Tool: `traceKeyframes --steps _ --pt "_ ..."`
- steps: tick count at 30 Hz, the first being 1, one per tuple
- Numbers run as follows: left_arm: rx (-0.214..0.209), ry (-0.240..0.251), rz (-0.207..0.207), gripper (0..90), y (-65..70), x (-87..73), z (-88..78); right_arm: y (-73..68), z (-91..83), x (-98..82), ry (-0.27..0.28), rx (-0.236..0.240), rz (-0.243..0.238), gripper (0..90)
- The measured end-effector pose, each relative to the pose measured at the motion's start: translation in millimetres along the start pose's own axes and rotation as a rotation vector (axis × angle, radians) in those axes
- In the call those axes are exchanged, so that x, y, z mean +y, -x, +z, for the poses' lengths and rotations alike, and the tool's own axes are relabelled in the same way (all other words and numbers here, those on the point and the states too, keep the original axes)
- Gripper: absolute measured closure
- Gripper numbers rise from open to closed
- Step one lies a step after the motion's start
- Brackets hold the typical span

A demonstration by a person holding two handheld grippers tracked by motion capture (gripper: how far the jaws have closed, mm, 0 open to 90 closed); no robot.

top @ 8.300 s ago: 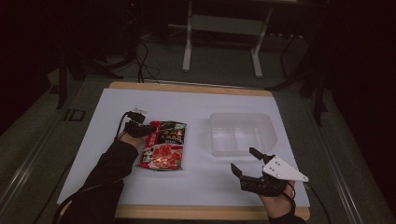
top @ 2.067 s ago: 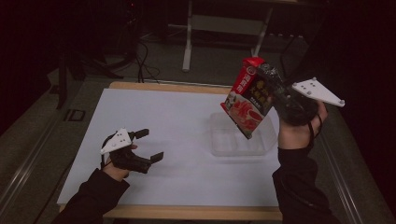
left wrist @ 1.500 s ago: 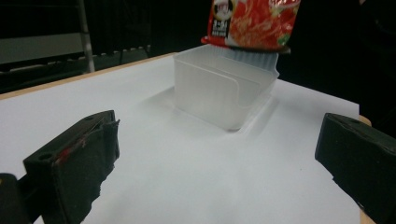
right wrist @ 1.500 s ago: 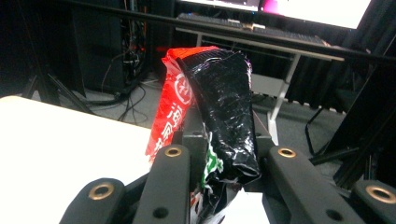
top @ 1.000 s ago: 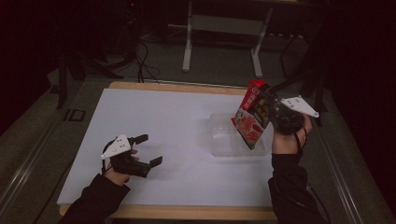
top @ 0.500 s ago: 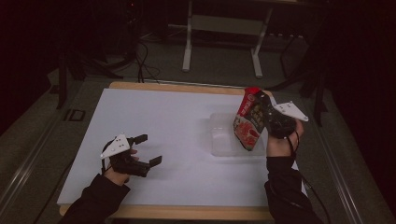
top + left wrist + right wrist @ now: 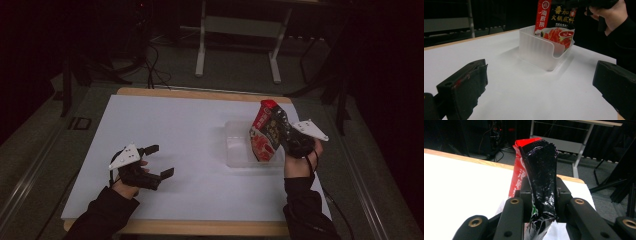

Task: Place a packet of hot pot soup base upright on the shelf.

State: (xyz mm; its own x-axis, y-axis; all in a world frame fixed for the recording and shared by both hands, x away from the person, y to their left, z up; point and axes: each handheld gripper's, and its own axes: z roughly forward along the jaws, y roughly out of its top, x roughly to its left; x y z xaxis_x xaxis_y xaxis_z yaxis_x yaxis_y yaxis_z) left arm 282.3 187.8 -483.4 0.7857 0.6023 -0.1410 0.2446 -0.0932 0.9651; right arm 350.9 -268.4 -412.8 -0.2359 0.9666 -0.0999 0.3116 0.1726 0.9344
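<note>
Between the right hand-held gripper's (image 7: 280, 131) jaws, sauce packet (image 7: 263, 131) upright.

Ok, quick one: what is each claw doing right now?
Left claw: open, holding nothing, low over the table.
Right claw: shut on the sauce packet, over the clear tub.

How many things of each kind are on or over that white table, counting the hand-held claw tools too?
Claw tools: 2, the left gripper open and resting on the table, the right gripper clamped on the packet.
Sauce packets: 1, the red and black packet standing in the bin.
Clear plastic bins: 1, the bin.
Total: 4
</note>
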Motion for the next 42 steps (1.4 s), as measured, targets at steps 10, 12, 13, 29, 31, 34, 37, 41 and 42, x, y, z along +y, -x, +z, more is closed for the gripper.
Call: traceKeyframes --steps 10,12,13,29,31,34,37,41,42 --pt "0.001 -0.011 -0.010 0.1 -0.3 -0.9 0.5 7.5 1.4 7.9 -0.046 0.057 0.027 64.0" --pt "-0.002 -0.014 -0.006 0.1 0.8 -1.0 0.7 7.9 -0.1 11.8 -0.042 0.059 0.027 57.9" --pt "-0.005 -0.014 -0.003 0.1 1.2 -0.8 0.6 8.1 -1.1 14.5 -0.039 0.060 0.024 53.8" --pt "-0.006 -0.008 0.003 0.1 2.5 0.0 -1.5 -9.4 -26.3 53.0 0.064 0.239 -0.020 13.5" --pt "-0.005 -0.005 0.003 0.1 2.4 -0.2 -2.3 -13.2 -29.5 54.4 0.076 0.262 -0.020 12.9" --pt "-0.005 -0.008 0.008 0.1 2.3 -0.3 -2.7 -17.6 -31.9 55.2 0.073 0.285 -0.039 12.1" --pt "-0.006 -0.005 0.005 0.1 2.3 -0.3 -2.9 -27.1 -36.0 53.7 0.076 0.341 -0.055 11.9" --pt "-0.009 -0.004 0.005 0.1 2.7 -0.7 -2.8 -35.9 -39.0 49.3 0.088 0.403 -0.081 11.9" --pt "-0.009 -0.004 0.005 0.1 2.7 -0.7 -2.8 -35.9 -39.0 49.3 0.088 0.403 -0.081 11.9"
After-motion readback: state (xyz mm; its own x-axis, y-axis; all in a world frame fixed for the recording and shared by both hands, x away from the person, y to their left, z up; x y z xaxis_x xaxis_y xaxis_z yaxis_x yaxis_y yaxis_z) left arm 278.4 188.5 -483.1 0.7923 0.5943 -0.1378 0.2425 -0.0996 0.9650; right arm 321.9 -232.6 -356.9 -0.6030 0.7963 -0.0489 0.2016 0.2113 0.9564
